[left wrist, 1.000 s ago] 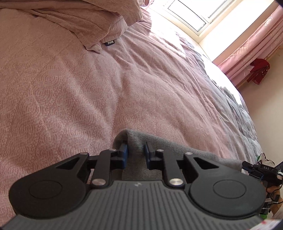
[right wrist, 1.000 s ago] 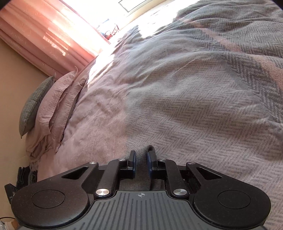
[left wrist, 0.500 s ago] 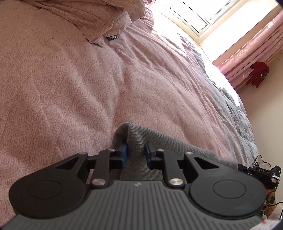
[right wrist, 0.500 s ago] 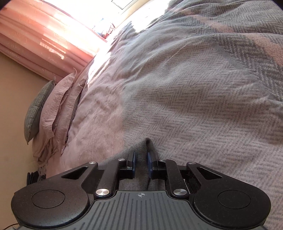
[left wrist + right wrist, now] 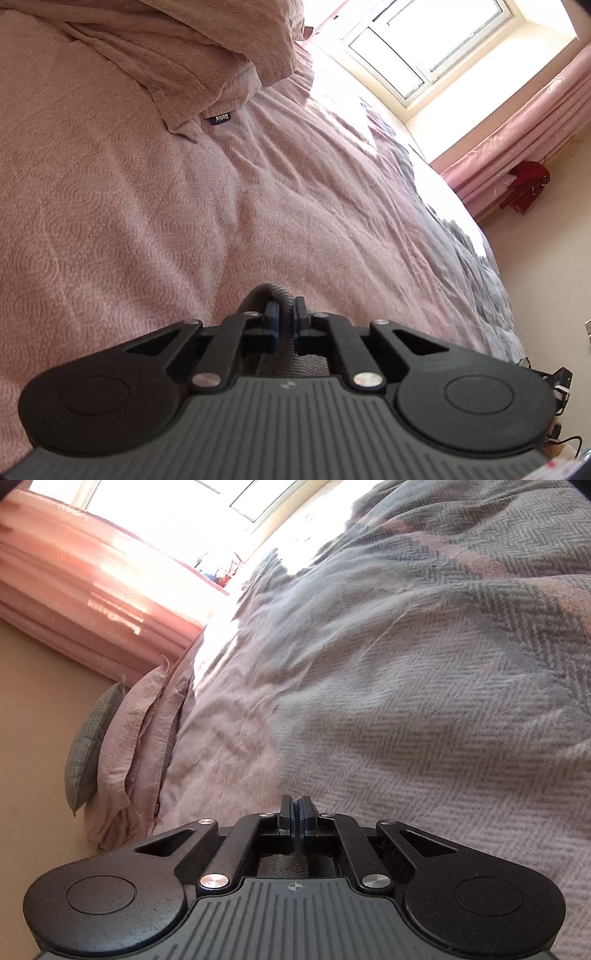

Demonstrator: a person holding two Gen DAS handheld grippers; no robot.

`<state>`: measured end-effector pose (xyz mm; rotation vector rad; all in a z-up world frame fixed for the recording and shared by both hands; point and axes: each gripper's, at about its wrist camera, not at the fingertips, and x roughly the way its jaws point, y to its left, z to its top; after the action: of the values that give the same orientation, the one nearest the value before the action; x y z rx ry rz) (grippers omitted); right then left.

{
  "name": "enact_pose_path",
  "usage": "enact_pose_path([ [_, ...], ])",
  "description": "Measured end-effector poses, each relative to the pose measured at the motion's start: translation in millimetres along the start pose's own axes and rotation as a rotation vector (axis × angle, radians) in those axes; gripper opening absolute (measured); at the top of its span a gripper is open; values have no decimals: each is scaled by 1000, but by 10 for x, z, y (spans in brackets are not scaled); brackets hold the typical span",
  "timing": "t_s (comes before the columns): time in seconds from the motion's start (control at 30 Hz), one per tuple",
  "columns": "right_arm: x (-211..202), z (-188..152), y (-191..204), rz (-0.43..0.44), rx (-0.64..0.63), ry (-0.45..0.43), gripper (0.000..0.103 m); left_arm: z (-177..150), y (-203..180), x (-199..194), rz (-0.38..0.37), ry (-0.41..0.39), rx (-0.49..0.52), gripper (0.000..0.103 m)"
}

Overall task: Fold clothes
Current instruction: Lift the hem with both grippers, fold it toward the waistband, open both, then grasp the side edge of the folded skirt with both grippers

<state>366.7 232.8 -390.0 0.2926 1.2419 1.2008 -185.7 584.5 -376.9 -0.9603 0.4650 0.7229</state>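
A grey knitted garment [image 5: 272, 291] pokes up in a small fold just past my left gripper [image 5: 285, 314], which is shut on it above the pink bedspread [image 5: 122, 206]. More of the knit shows between the fingers lower down. In the right wrist view my right gripper [image 5: 296, 806] has its pads pressed together. A strip of the same grey garment [image 5: 283, 864] shows in the gap right behind them, so the grip is on a thin part of it. The bulk of the garment is hidden under both grippers.
A rumpled pink duvet or pillow [image 5: 192, 55] lies at the bed's head. A grey herringbone blanket [image 5: 443, 686] covers the far half of the bed. Pink curtains [image 5: 524, 122] frame a bright window [image 5: 417, 48]. A grey cushion [image 5: 86, 746] leans against the wall.
Both grippers have tilted upward, so more window and curtain show. Both pairs of jaws have narrowed, the right ones until they touch. Much less of the garment shows past the fingertips.
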Motion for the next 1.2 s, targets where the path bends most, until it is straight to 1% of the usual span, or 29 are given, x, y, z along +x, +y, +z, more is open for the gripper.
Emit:
enact_pose_path([
  [0.07,123,16,1,-104,-14,25,0,-22,-51,124,60,26,64,4],
  [0.1,164,18,-7,-155,-12,34,2,-46,-80,168,91,40,99,6],
  [0.13,168,21,0,-199,-14,32,18,-81,-116,190,130,45,135,13],
  [0.17,126,8,40,-243,-26,7,30,-107,-145,172,169,37,155,18],
  [0.2,63,-14,129,-303,-58,-31,34,-132,-161,127,200,25,169,22],
  [0.23,-17,-81,264,-399,-117,-82,37,-157,-172,64,242,3,174,26],
  [0.27,-76,-162,407,-462,-184,-102,37,-185,-196,-21,275,-20,180,24],
  [0.3,-124,-275,562,-492,-264,-105,37,-222,-233,-113,294,-39,189,24],
  [0.33,-172,-456,737,-485,-356,-99,37,-276,-282,-206,293,-48,196,24],
  [0.4,-237,-943,1066,-403,-535,-34,37,-454,-457,-393,249,-34,235,24],
  [0.43,-254,-1144,1173,-373,-594,2,37,-580,-576,-461,222,-10,275,24],
  [0.5,-276,-1665,1391,-314,-733,84,37,-879,-815,-560,171,55,363,24],
  [0.57,-281,-2077,1500,-278,-813,140,37,-1201,-1024,-617,140,113,440,24],
  [0.6,-263,-2222,1492,-280,-831,170,37,-1356,-1099,-620,134,144,472,24],
  [0.63,-194,-2343,1448,-314,-847,220,37,-1504,-1159,-591,149,184,523,26],
  [0.67,-152,-2447,1382,-364,-872,238,37,-1649,-1181,-566,192,199,575,26],
  [0.7,-173,-2506,1341,-371,-891,225,37,-1746,-1154,-557,231,198,598,26],
  [0.73,-190,-2502,1342,-384,-875,229,37,-1787,-1107,-562,252,201,600,26],
  [0.8,-216,-2421,1414,-411,-806,244,37,-1718,-1061,-621,255,216,544,25],
  [0.83,-226,-2398,1466,-418,-789,238,37,-1669,-1074,-643,259,219,529,22],
  [0.87,-235,-2353,1556,-410,-788,208,37,-1636,-1108,-660,263,210,531,21],
  [0.93,-195,-2338,1709,-351,-800,150,37,-1574,-1213,-653,244,186,538,21],
  [0.97,-147,-2357,1757,-320,-792,152,37,-1576,-1256,-622,239,194,529,22],
  [1.0,-75,-2375,1773,-309,-778,176,38,-1589,-1277,-555,240,217,518,22],
  [1.03,-7,-2405,1755,-320,-770,196,38,-1619,-1272,-486,250,243,514,23],
  [1.07,64,-2450,1706,-355,-772,217,38,-1661,-1249,-426,271,264,511,23],
  [1.1,109,-2505,1635,-405,-795,251,38,-1693,-1231,-417,285,265,514,23],
  [1.17,13,-2597,1546,-424,-862,249,38,-1736,-1216,-478,300,265,522,24],
  [1.2,-41,-2625,1522,-449,-889,265,38,-1742,-1192,-519,315,275,515,24],
])
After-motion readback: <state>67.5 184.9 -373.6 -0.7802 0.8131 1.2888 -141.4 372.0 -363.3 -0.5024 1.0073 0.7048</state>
